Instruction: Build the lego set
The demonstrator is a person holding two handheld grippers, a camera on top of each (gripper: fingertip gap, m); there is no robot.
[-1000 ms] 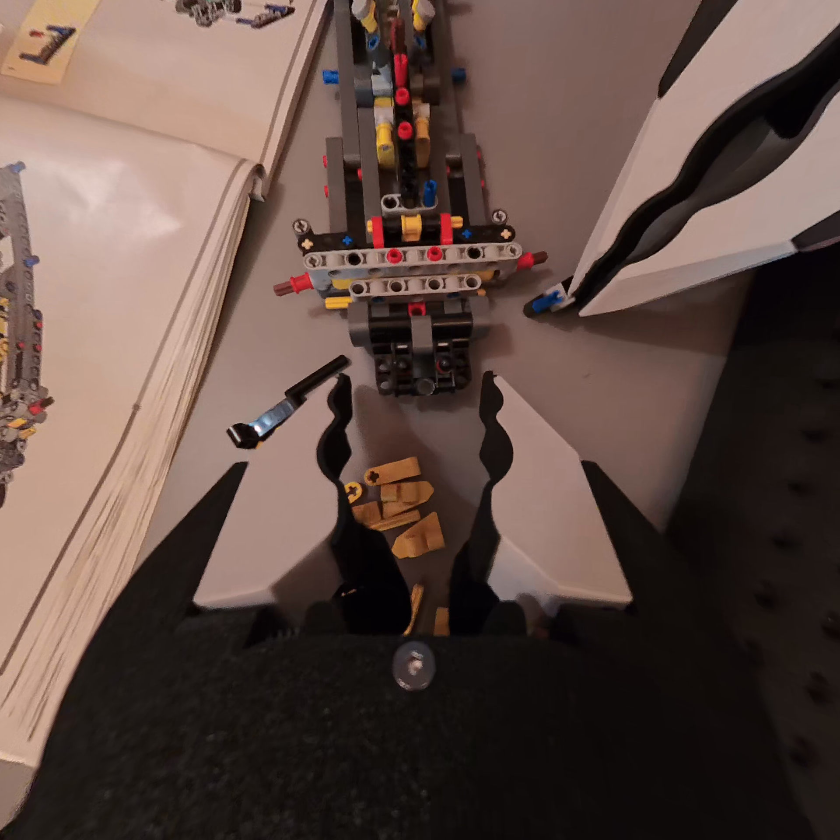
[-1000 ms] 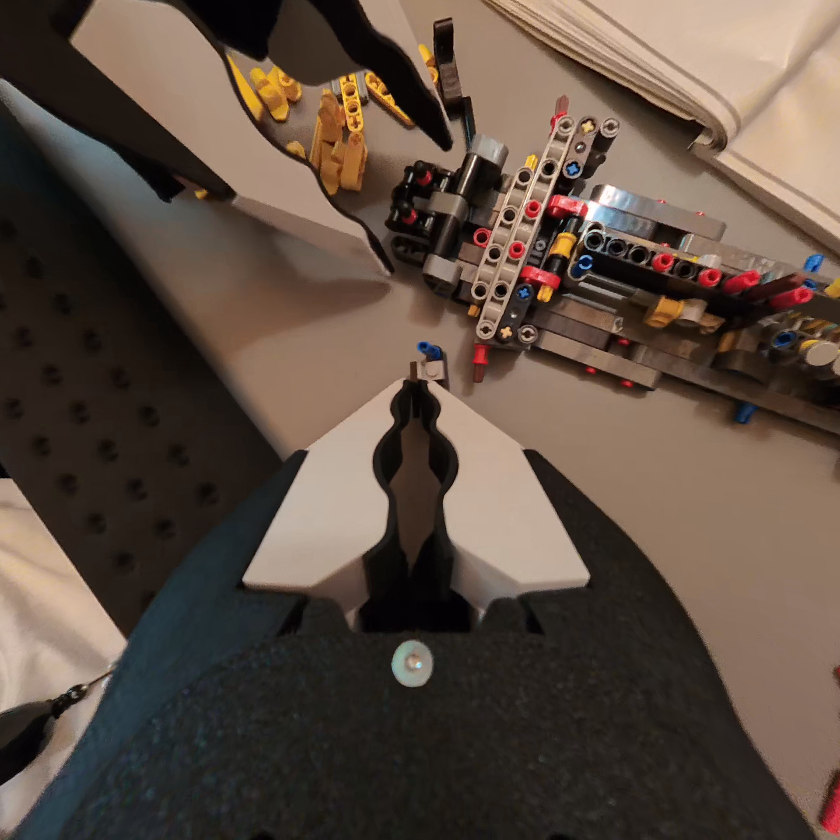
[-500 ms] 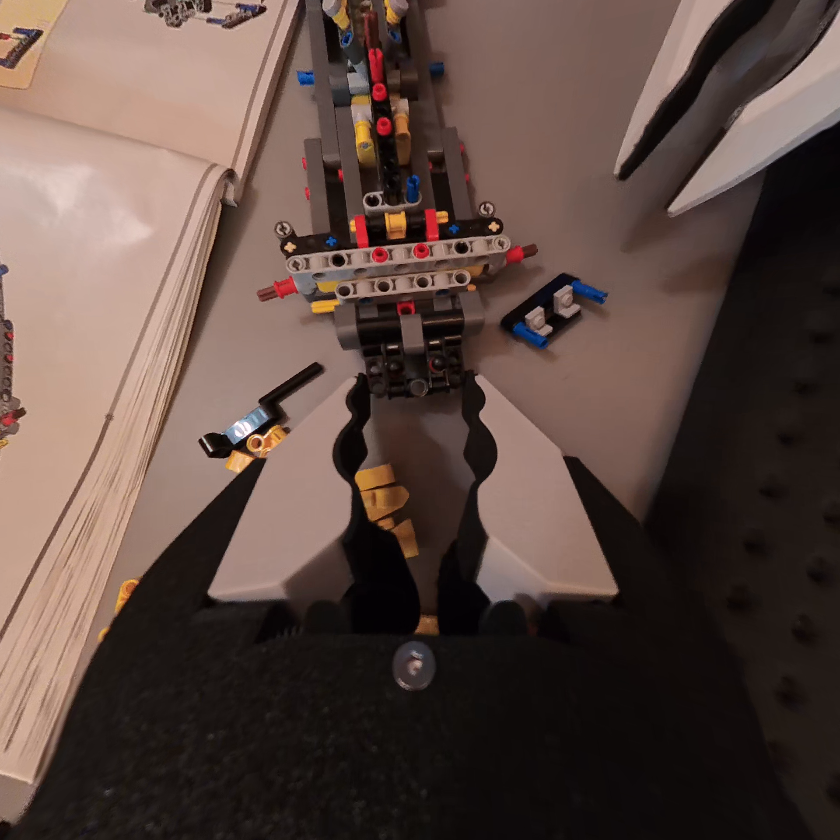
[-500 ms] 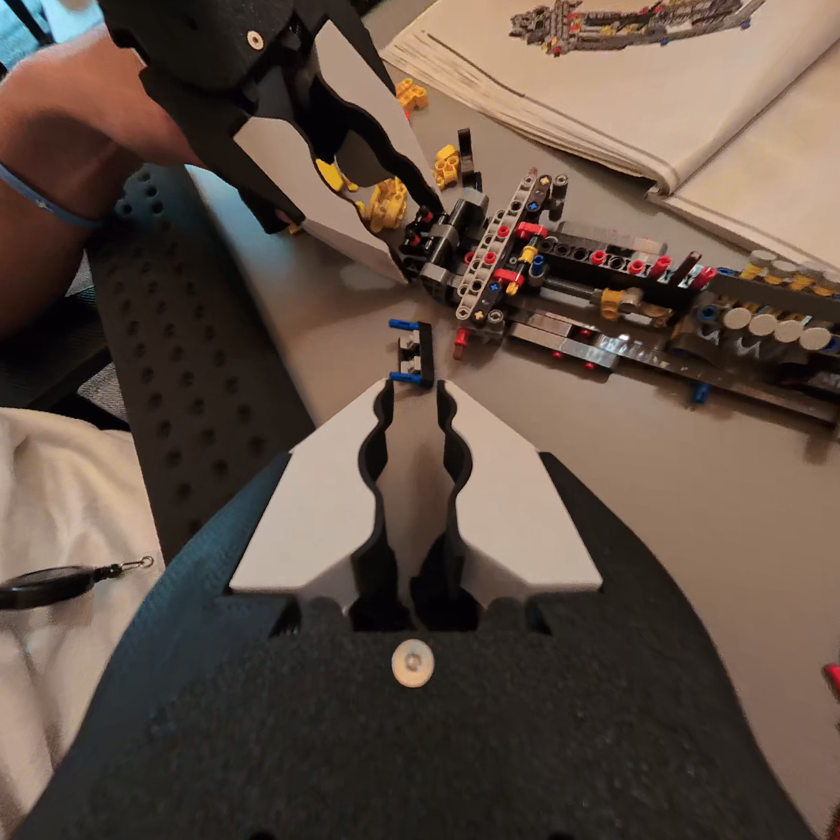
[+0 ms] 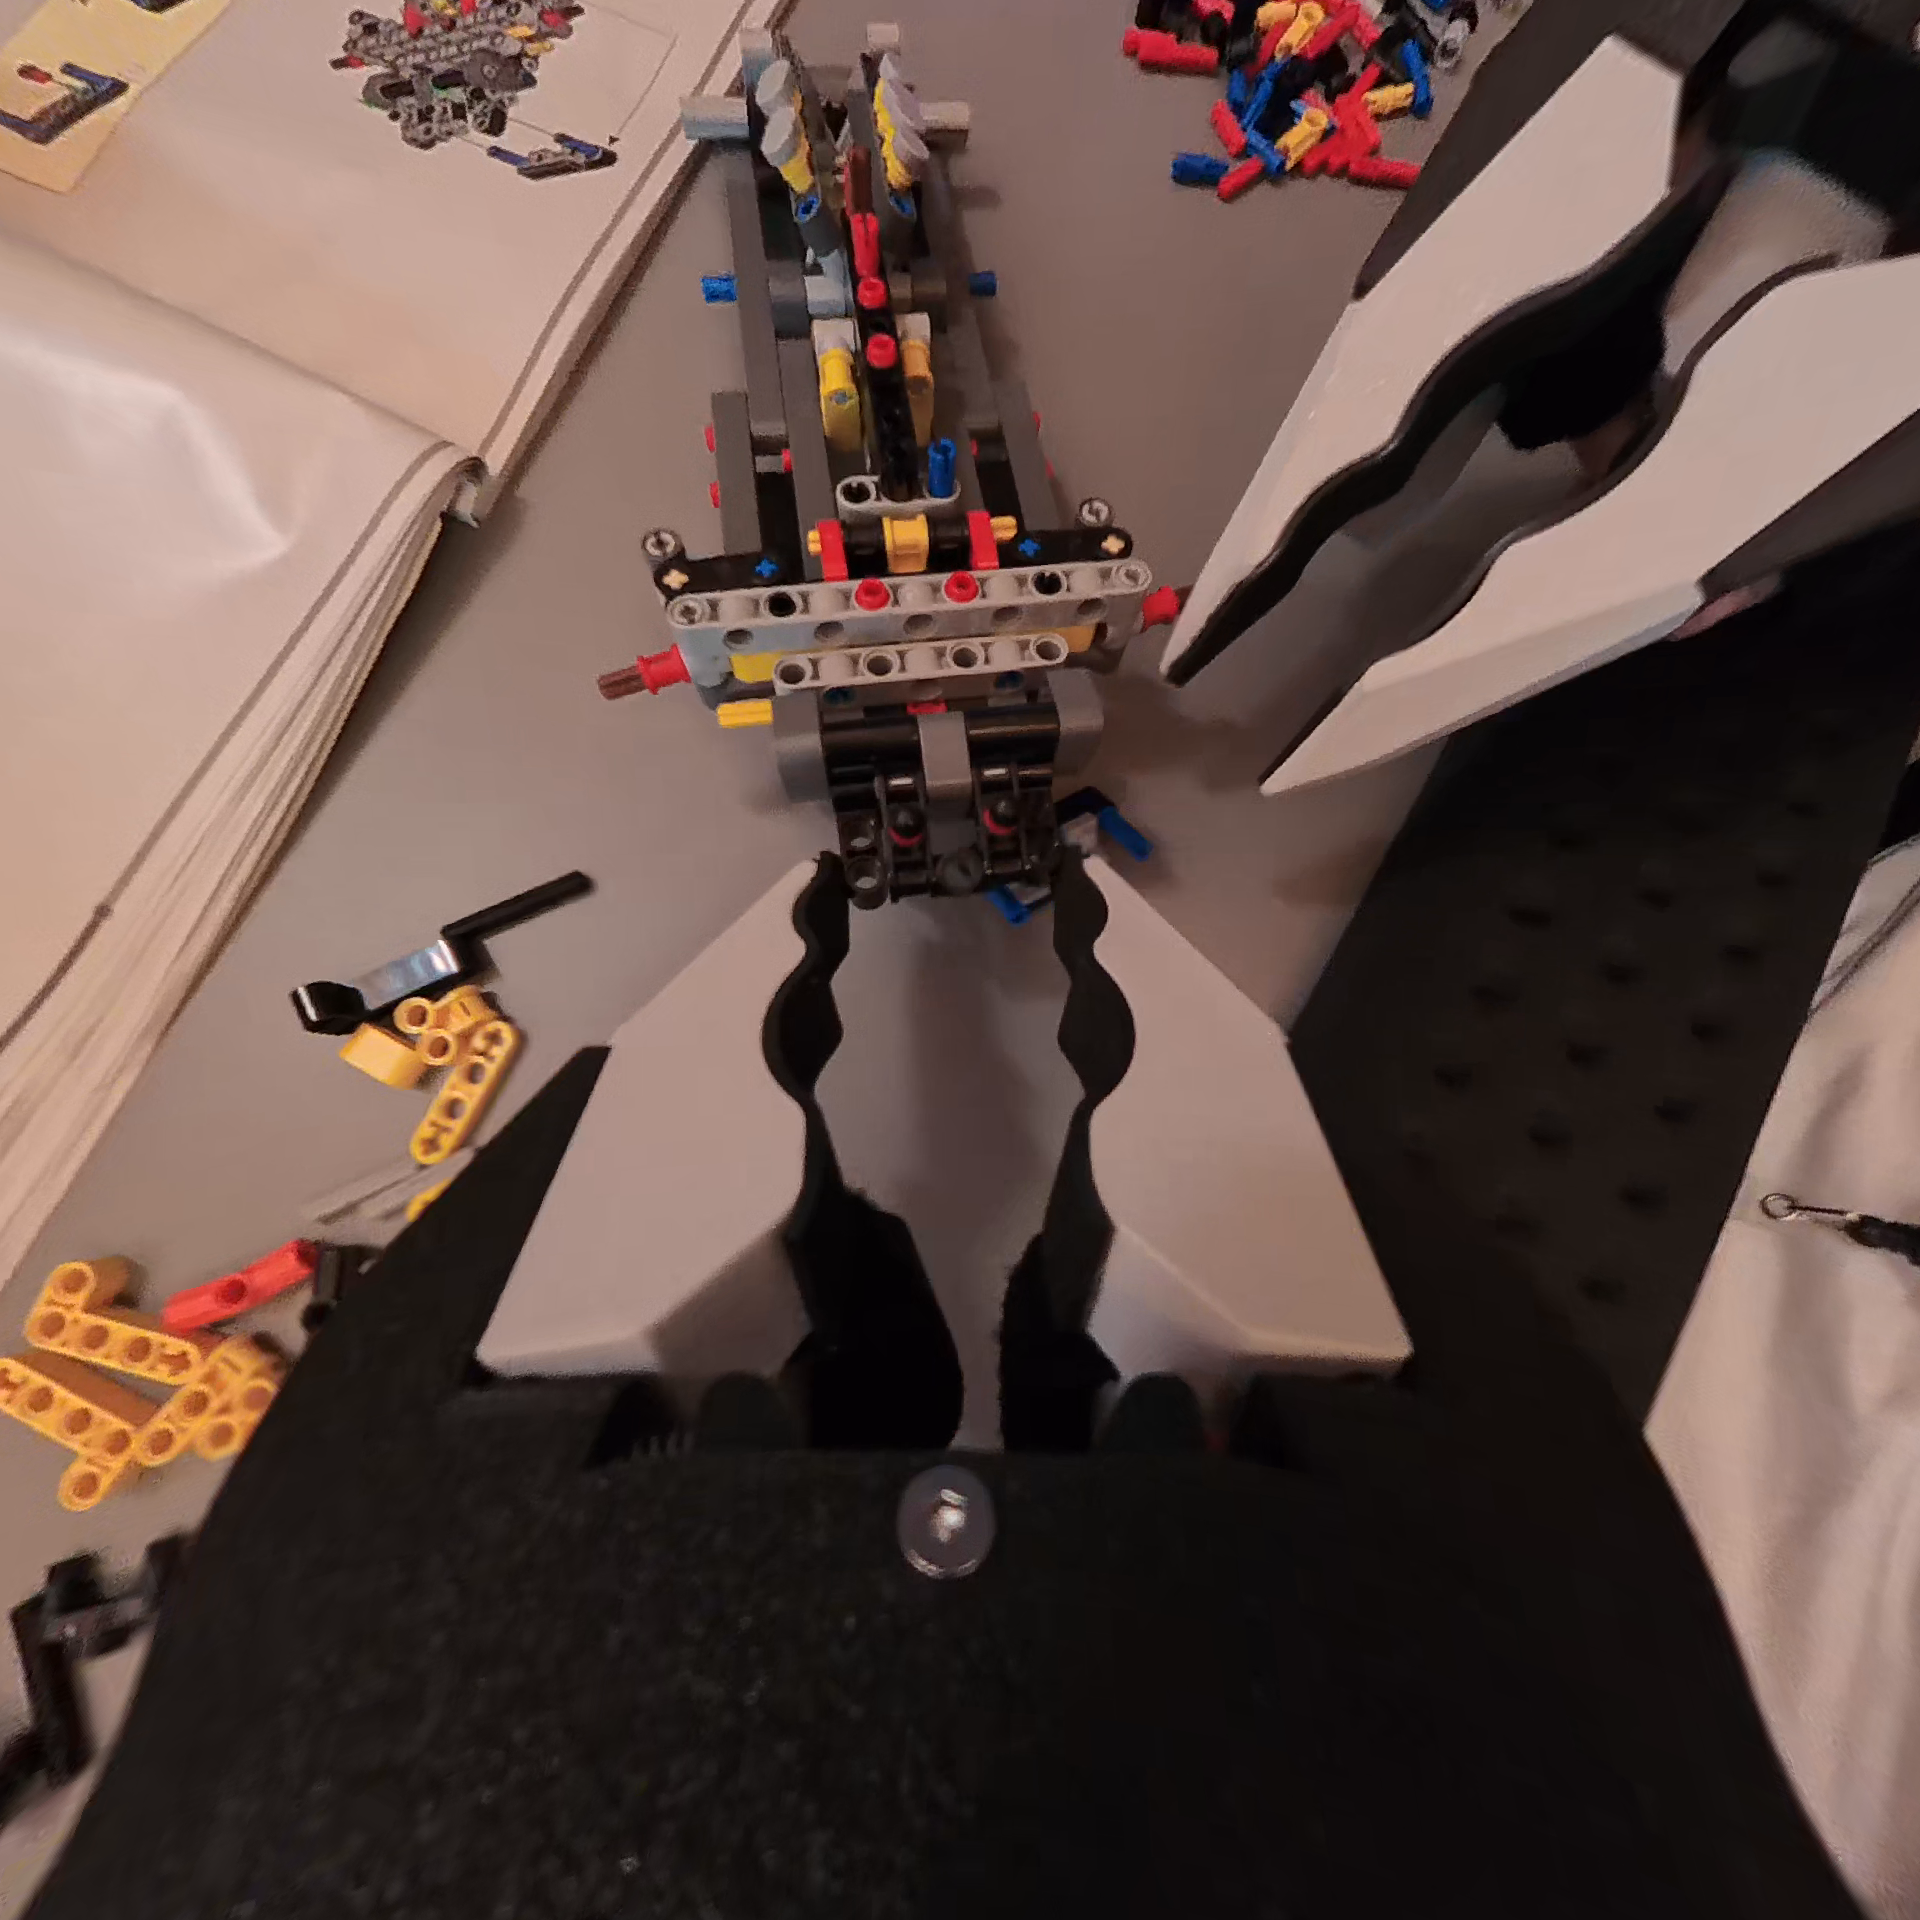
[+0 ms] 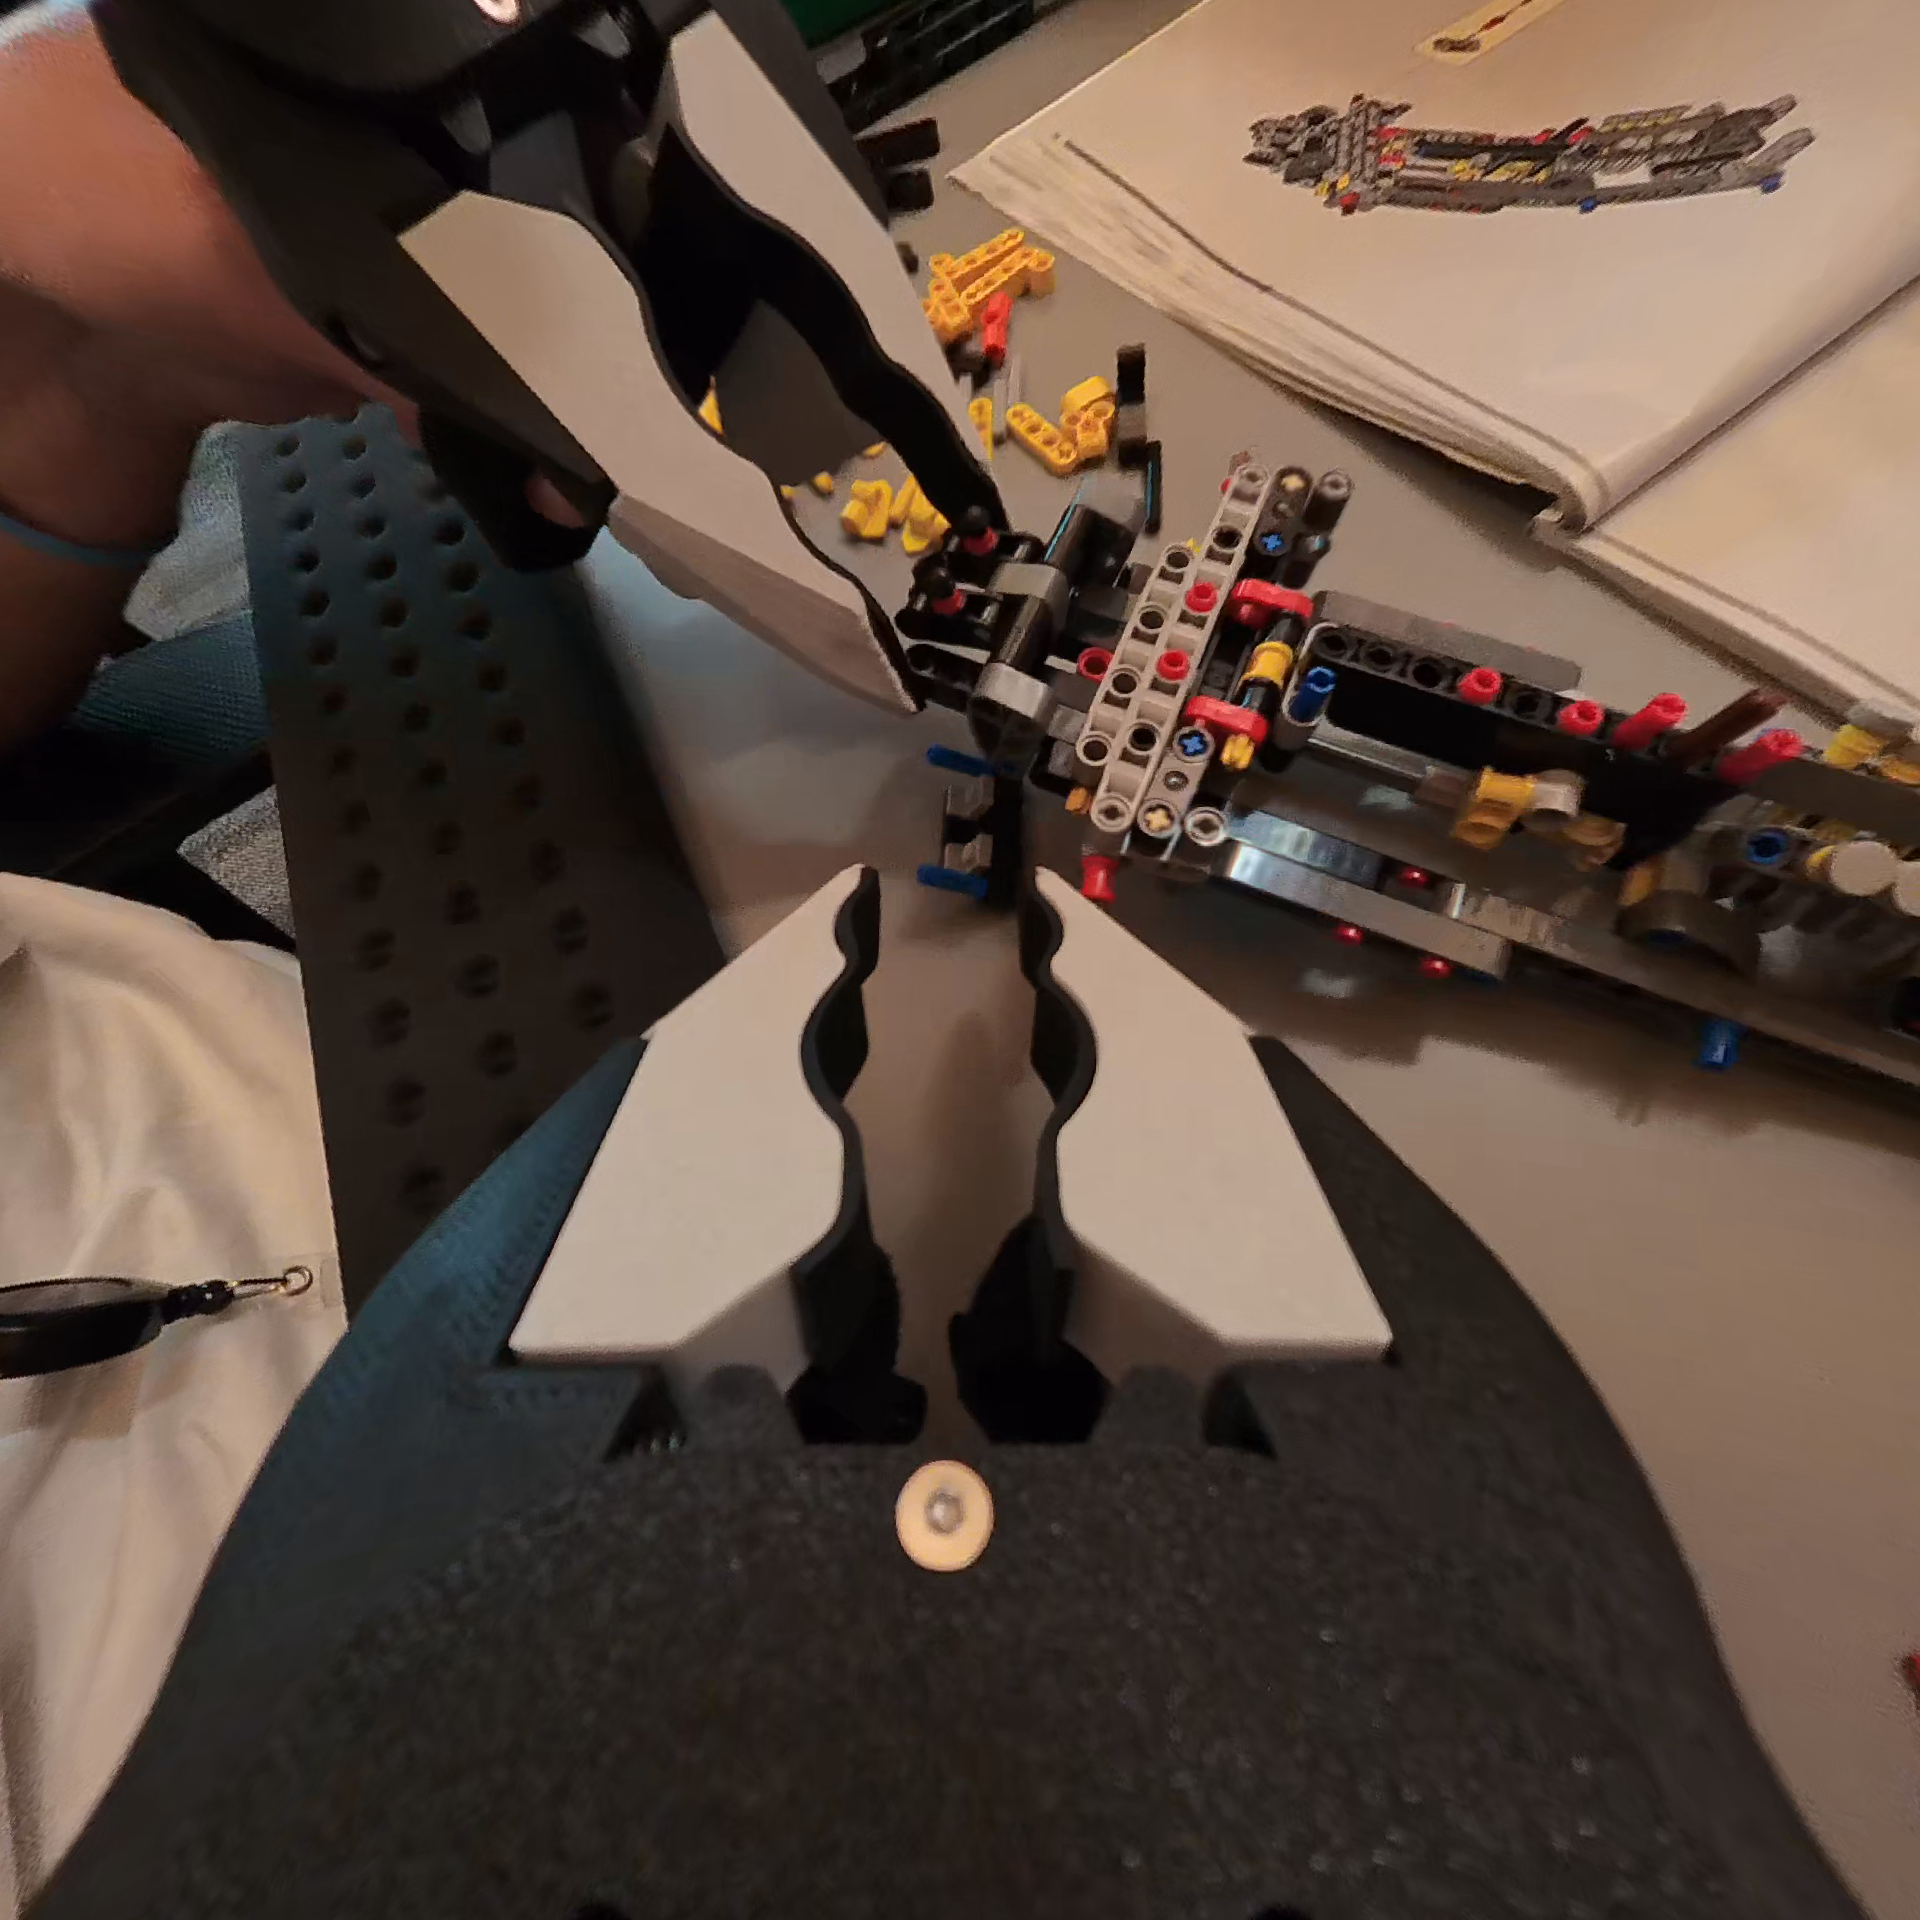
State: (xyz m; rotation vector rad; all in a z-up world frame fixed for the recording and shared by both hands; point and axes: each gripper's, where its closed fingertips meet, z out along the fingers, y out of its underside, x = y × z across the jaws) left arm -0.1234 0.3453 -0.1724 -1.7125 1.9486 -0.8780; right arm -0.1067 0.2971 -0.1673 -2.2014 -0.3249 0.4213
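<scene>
Chassis (image 5: 883, 540) runs lengthwise away from the left gripper (image 5: 940, 894), whose parted jaws straddle its near end; right gripper (image 6: 951, 904), spread and empty, faces the small black piece (image 6: 987, 831) beside it

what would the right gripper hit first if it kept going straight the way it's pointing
Most likely the small black piece with blue pins, lying on the table just past the open right gripper and roughly in line with the gap. Behind it sits the lego model. Depth is hard to judge, so height above the piece is unclear.
</scene>
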